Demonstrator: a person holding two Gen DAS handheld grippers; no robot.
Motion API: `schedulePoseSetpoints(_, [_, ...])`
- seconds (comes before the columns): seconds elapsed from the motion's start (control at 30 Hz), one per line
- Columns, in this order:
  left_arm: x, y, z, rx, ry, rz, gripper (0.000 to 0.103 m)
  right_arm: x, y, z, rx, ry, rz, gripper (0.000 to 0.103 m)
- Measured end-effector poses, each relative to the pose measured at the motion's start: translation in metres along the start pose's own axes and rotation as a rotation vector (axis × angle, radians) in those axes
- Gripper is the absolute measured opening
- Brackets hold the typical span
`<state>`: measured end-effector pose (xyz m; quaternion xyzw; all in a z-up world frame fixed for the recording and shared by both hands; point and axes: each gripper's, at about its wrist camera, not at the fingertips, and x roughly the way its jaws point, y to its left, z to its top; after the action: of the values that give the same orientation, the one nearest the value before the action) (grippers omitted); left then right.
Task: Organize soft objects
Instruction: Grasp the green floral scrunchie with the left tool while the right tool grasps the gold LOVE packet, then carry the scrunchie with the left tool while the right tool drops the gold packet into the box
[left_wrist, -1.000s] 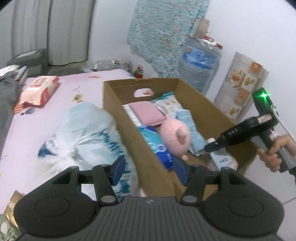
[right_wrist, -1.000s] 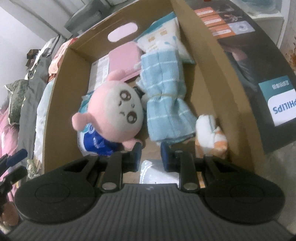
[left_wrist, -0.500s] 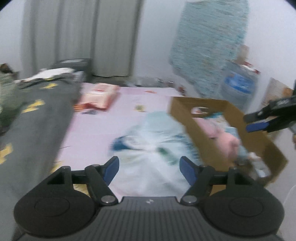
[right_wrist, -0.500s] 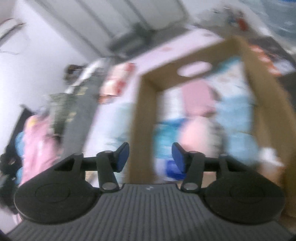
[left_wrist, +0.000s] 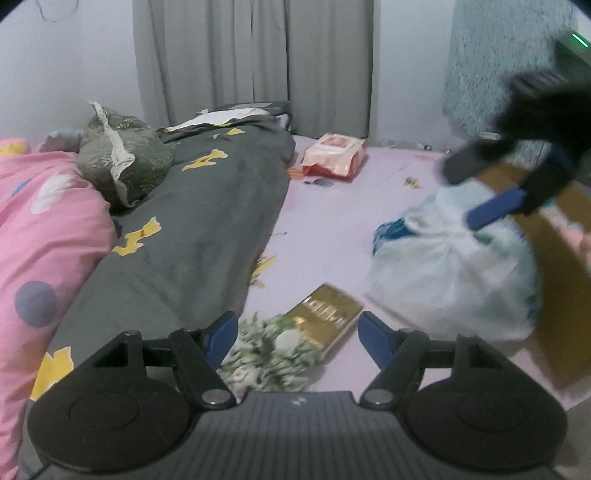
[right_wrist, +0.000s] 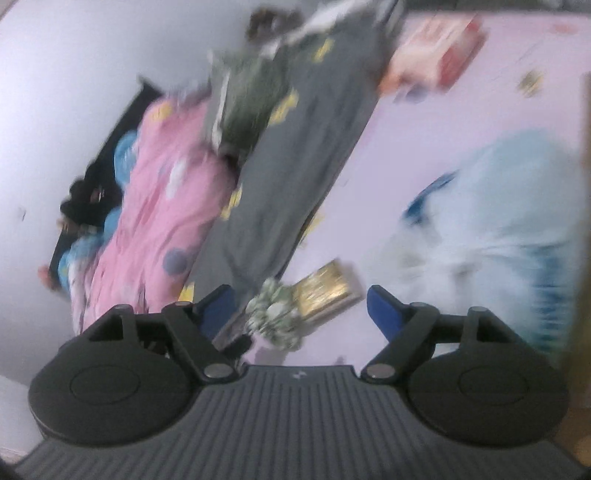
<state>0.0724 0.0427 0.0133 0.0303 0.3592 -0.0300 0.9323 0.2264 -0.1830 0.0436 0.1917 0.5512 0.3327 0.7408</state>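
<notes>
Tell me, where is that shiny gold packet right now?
In the left wrist view the gold packet lies flat on the pink sheet, low centre, between the floral cloth and the pale blue bag.

Bare pink sheet (left_wrist: 332, 229) gives passage; grey blanket (left_wrist: 207, 229) walls one side; pale bag (left_wrist: 454, 266), apparently against the box (left_wrist: 554, 258), the other.

Swung away from the box toward the bed

Both cameras off the cardboard box (left_wrist: 554, 258), now over the pink sheet (left_wrist: 332, 236), gold packet (left_wrist: 325, 317) and grey blanket (left_wrist: 192, 236). Right gripper (right_wrist: 300, 306) spread wide from nearly closed, blurred; left gripper (left_wrist: 297, 334) also further apart.
</notes>
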Motion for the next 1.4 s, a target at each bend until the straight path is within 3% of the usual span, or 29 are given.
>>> schedulePoseSetpoints(0.13, [0.015, -0.005, -0.013, 0.043, 0.019, 0.048, 0.071, 0.067, 0.023, 0.011, -0.078, 0.142, -0.058, 0.080])
schedulePoseSetpoints(0.33, [0.032, -0.014, -0.031, 0.121, 0.048, 0.051, 0.066, 0.136, 0.042, 0.014, -0.329, 0.351, -0.168, 0.083])
schedulePoseSetpoints(0.6, [0.055, -0.020, -0.041, 0.173, 0.079, 0.065, 0.060, 0.182, 0.034, 0.031, -0.432, 0.439, -0.265, 0.083])
schedulePoseSetpoints(0.73, [0.063, -0.019, -0.040, 0.185, 0.083, 0.075, 0.059, 0.194, 0.031, 0.025, -0.469, 0.490, -0.274, 0.083])
schedulePoseSetpoints(0.87, [0.067, -0.019, -0.040, 0.176, 0.071, 0.100, 0.051, 0.197, 0.033, 0.023, -0.529, 0.491, -0.293, 0.084])
schedulePoseSetpoints(1.03, [0.068, -0.022, -0.037, 0.177, 0.065, 0.138, 0.028, 0.192, 0.035, 0.026, -0.567, 0.448, -0.285, 0.077])
schedulePoseSetpoints(1.2, [0.070, -0.020, -0.032, 0.159, 0.075, 0.166, 0.018, 0.175, 0.024, 0.038, -0.520, 0.414, -0.267, 0.074])
schedulePoseSetpoints(1.4, [0.056, -0.014, -0.026, 0.123, 0.025, 0.178, 0.011, 0.142, 0.015, 0.051, -0.433, 0.341, -0.234, 0.074])
